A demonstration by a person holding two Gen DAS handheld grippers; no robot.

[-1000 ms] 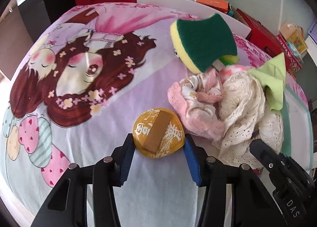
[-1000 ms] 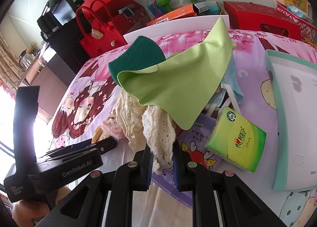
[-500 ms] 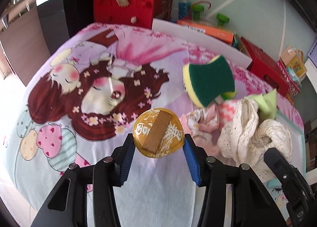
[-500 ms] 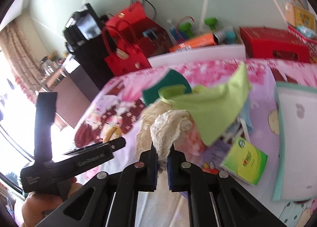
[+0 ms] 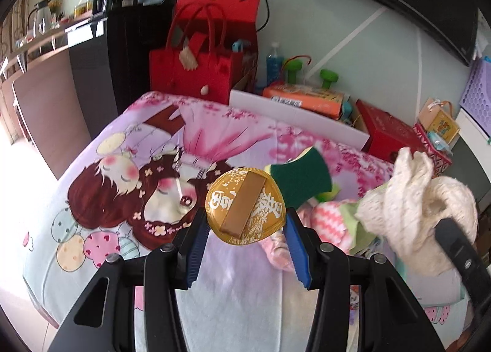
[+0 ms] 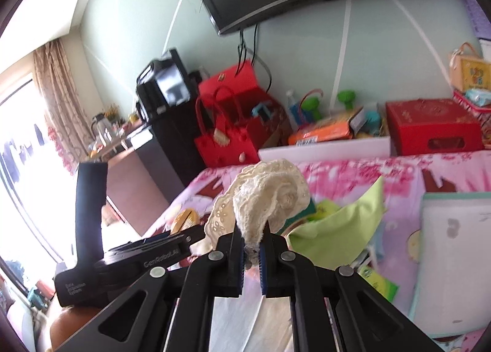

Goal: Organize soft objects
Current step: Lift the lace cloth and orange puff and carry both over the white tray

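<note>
My left gripper [image 5: 245,229] is shut on a round gold puff with a brown band [image 5: 245,206], held up above the cartoon bedspread [image 5: 122,198]. My right gripper [image 6: 251,247] is shut on a cream lace cloth [image 6: 270,195], lifted off the pile; the same lace cloth [image 5: 417,198] hangs at the right of the left wrist view. On the bed lie a green and yellow sponge [image 5: 302,180], a pink patterned cloth [image 5: 328,220] and a light green cloth [image 6: 340,229].
A white tray with a teal rim [image 6: 454,260] and a green tissue pack [image 6: 380,284] lie at the right of the bed. Red bags [image 5: 199,63], boxes [image 6: 432,127] and green dumbbells [image 5: 328,77] crowd the far side. A black cabinet [image 5: 101,57] stands left.
Both grippers rose from the bed with their loads. The lace cloth came up off the pile and the light green cloth slid off it. Both views tilted up towards the wall.
</note>
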